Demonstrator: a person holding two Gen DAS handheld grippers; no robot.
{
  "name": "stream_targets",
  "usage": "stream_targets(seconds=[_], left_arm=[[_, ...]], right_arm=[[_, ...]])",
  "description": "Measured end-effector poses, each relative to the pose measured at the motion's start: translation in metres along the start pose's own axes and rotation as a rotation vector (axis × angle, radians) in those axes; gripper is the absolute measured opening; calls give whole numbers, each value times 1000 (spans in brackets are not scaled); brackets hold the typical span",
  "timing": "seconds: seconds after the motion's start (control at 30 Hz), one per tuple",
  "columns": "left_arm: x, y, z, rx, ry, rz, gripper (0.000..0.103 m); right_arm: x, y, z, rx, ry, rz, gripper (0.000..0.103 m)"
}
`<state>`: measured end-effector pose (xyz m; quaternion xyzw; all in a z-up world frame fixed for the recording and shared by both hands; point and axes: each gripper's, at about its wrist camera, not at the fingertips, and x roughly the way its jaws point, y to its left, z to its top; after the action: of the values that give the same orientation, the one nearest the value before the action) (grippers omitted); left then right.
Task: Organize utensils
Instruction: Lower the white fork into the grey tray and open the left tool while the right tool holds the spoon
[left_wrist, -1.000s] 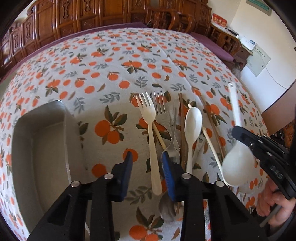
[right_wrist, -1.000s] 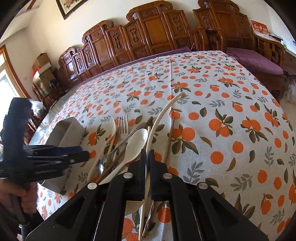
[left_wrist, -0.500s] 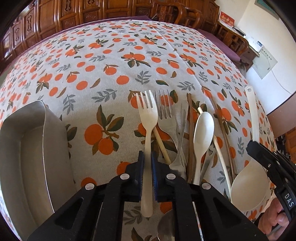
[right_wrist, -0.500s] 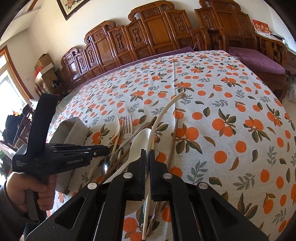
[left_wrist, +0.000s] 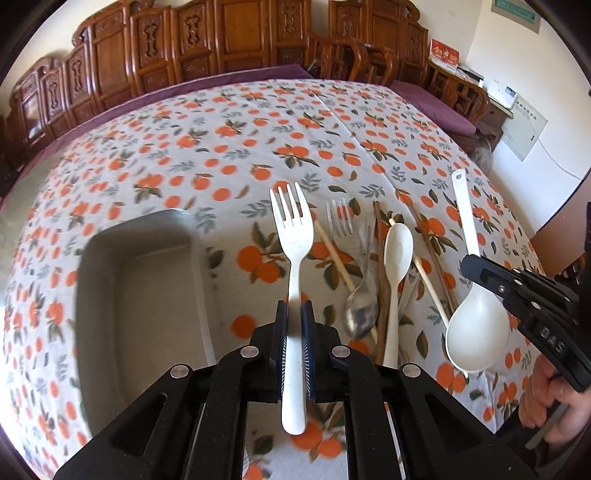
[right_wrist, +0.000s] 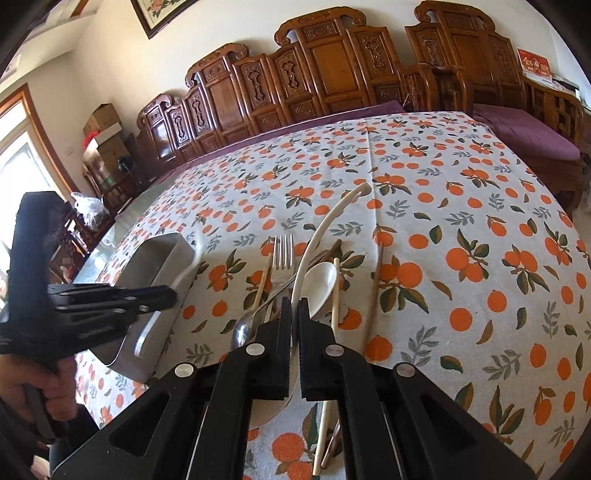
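Note:
My left gripper (left_wrist: 294, 314) is shut on the handle of a white plastic fork (left_wrist: 291, 236) and holds it above the tablecloth, just right of the grey metal tray (left_wrist: 147, 295). My right gripper (right_wrist: 294, 306) is shut on the curved handle of a large white ladle (right_wrist: 325, 225), whose bowl (left_wrist: 476, 336) hangs beside the right gripper in the left wrist view. On the cloth lie a small white spoon (left_wrist: 397, 254), a metal fork (left_wrist: 340, 218), a metal spoon (left_wrist: 362, 314) and several chopsticks (left_wrist: 380, 258).
The tray (right_wrist: 155, 273) stands at the table's left side. The table carries an orange-print cloth (right_wrist: 461, 266). Carved wooden chairs (right_wrist: 295, 85) line the far side. A hand (right_wrist: 33, 387) holds the left gripper.
My left gripper shut on the white fork's handle and lifted it off the pile. My right gripper still holds the ladle, slightly raised.

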<state>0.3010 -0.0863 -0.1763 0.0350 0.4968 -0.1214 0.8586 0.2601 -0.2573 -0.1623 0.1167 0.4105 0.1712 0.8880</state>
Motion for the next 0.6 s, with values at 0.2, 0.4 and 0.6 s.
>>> stream_targets(seconds=[0.2, 0.4, 0.6], left_arm=[[-25, 20, -9, -10, -36, 23, 7], [-42, 34, -27, -2, -76, 44, 7], [-42, 49, -41, -20, -96, 55, 7]], right_arm=[[2, 12, -2, -27, 7, 6, 5], [6, 23, -5, -61, 27, 7, 5], [6, 36, -10, -98, 38, 16, 5]])
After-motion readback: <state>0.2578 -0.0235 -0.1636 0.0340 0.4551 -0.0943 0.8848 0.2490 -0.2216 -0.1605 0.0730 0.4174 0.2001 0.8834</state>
